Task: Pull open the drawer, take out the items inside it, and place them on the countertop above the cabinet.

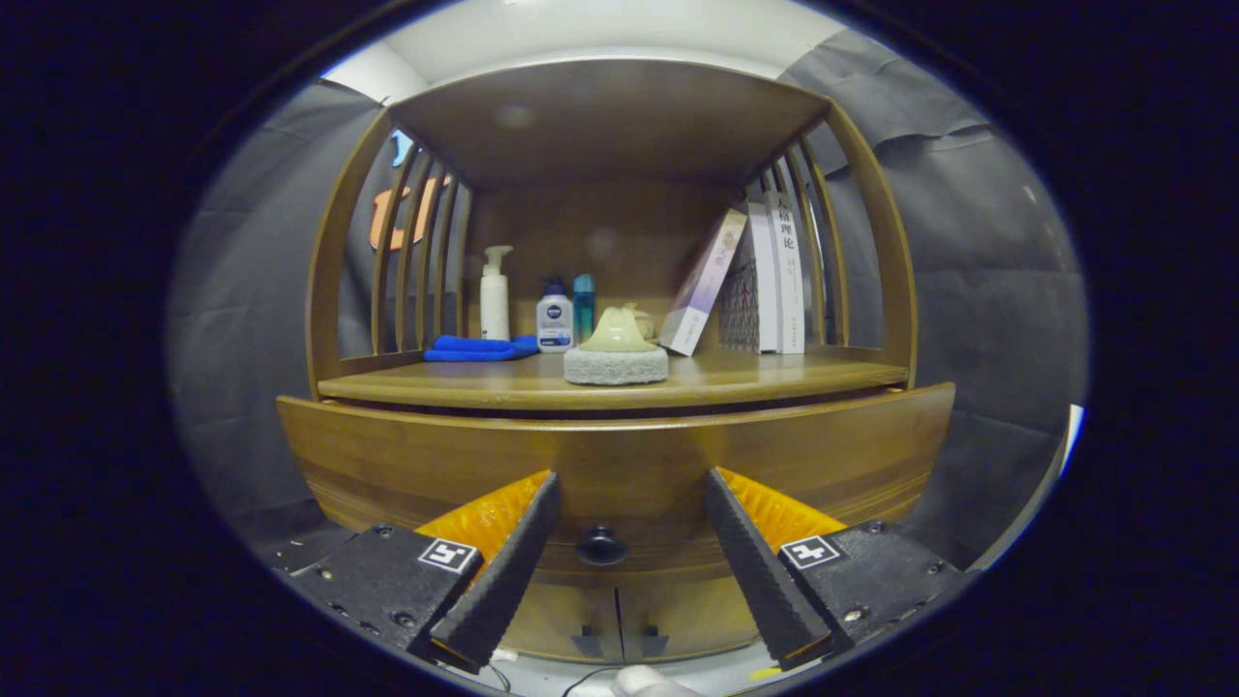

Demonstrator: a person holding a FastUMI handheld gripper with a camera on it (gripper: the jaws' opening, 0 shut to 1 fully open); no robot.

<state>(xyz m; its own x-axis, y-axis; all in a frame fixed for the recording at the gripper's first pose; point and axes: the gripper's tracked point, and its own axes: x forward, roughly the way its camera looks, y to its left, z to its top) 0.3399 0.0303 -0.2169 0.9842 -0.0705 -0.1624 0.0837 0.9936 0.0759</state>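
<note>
**Gripper open, lined up on the drawer knob**

My gripper (629,484) is spread wide, fingers apart and holding nothing. The dark round knob (601,546) sits between the two fingers, touched by neither. It belongs to the drawer (619,465), whose curved wooden front stands shut just ahead of the fingertips; I cannot see its contents. Below it, two cabinet doors (619,620) meet at a centre seam.

Countertop (774,373) above the drawer, left to right:
- folded blue cloth (479,348), lying flat near the slatted left side
- white pump bottle (495,295), upright behind the cloth
- small bottle with dark cap (554,316), then a teal bottle (584,305) just beside it
- grey scrub pad with pale handle (616,350), near the front edge, centre
- one book (704,283) leaning rightward against upright books (774,281) by the right slats

Nothing stands between my fingers and the knob.
</note>
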